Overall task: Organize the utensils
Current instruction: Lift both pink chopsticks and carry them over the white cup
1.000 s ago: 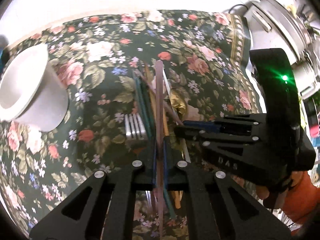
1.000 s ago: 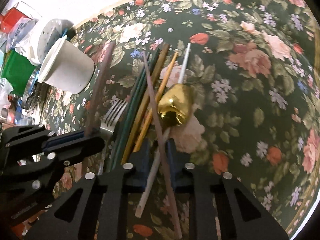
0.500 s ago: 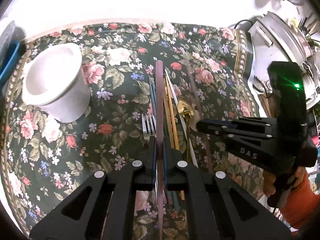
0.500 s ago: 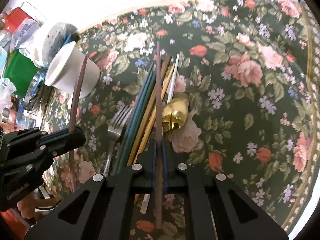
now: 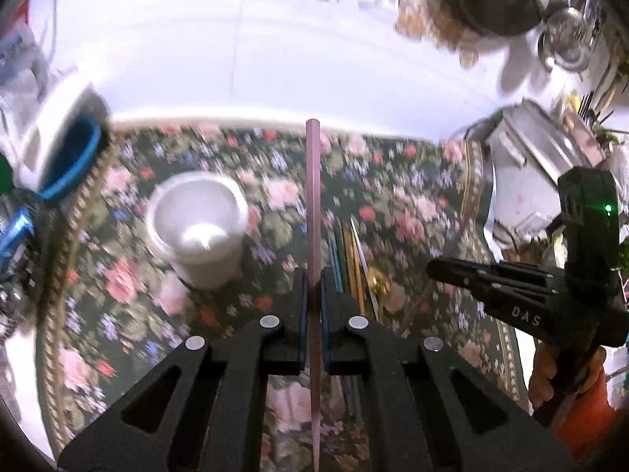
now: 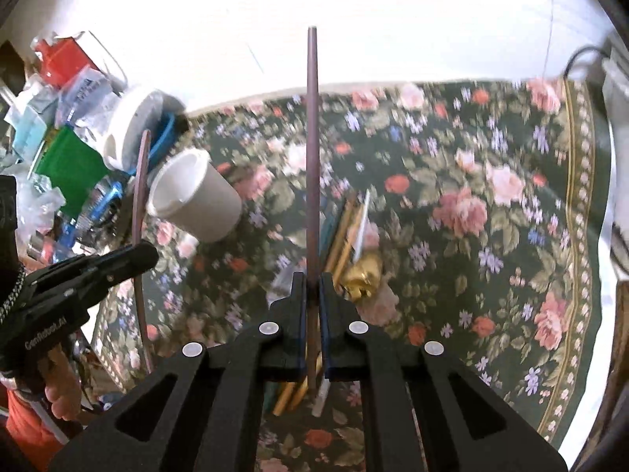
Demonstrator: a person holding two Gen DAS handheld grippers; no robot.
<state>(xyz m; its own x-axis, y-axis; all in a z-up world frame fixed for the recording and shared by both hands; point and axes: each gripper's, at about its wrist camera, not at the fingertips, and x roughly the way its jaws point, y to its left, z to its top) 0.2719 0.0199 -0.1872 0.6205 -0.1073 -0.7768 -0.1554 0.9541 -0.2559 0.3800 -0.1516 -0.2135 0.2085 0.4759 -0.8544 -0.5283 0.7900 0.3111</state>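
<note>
I now have one brown chopstick clenched in each set of fingers: the left gripper [image 5: 313, 306] is pinched on the left chopstick [image 5: 313, 196], which runs straight out ahead between its fingers, and the right gripper [image 6: 313, 306] is pinched on the right chopstick [image 6: 312, 157] in the same way. A second ago the right stick still lay slanted across the pile with those fingers only just closing on it; since then both sticks have come clear of the surface, and the floral cloth [image 6: 491, 196] sits well below the fingers. What remains lies beneath and just right of the left fingers: the teal and yellow chopsticks [image 5: 348, 251], a white-handled utensil and the gold spoon [image 6: 363, 275]. The fork I cannot pick out through the blur. The white cup [image 5: 198, 228] stands upright ahead and to the left of the left fingers, near the stick's line. I judge the pair is ready for the cup, if that is the holder.
</note>
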